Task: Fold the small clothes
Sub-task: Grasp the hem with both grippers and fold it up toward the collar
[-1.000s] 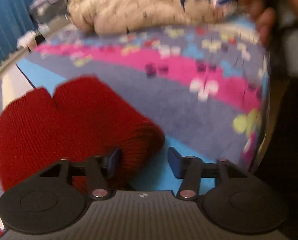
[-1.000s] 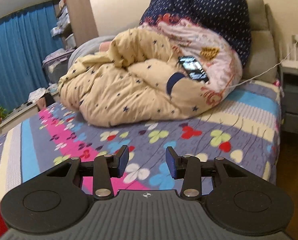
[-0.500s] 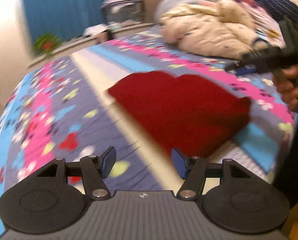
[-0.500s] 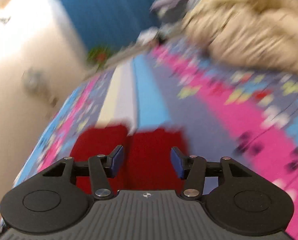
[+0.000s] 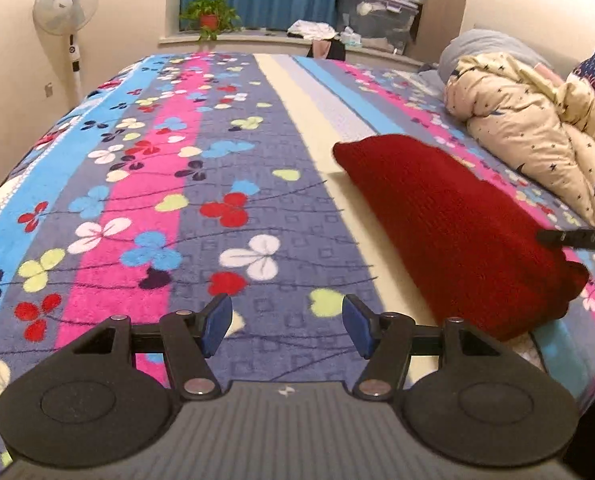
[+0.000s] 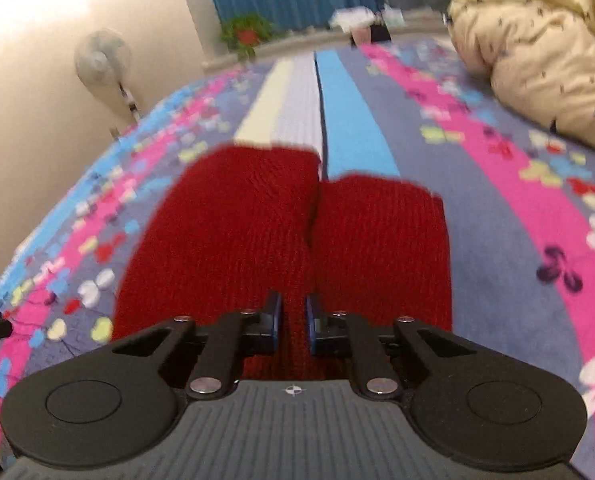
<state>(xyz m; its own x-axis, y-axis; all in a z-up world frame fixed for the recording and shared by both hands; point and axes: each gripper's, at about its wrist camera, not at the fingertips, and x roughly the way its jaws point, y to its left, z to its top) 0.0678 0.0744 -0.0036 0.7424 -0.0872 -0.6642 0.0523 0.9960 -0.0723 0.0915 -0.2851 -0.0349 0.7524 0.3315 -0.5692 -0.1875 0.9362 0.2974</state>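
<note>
A red knitted garment (image 5: 449, 220) lies folded on the flowered bedspread (image 5: 177, 184); in the right wrist view (image 6: 281, 224) it shows as two lobes side by side. My left gripper (image 5: 285, 326) is open and empty, above the bedspread to the left of the garment. My right gripper (image 6: 293, 322) is shut on the near edge of the red garment, with knit pinched between the blue pads. A tip of the right gripper (image 5: 577, 238) shows at the right edge of the left wrist view, over the garment.
A cream star-print duvet (image 5: 537, 132) is heaped at the right, with pillows behind. A standing fan (image 5: 67, 12), a potted plant (image 5: 209, 20) on the window ledge and storage boxes (image 5: 373, 4) stand beyond the bed. The bed's near edge drops off at the right.
My left gripper has let go of the garment's edge and swung left, away from it. My right gripper has swung round to the garment, come down and closed on its near edge.
</note>
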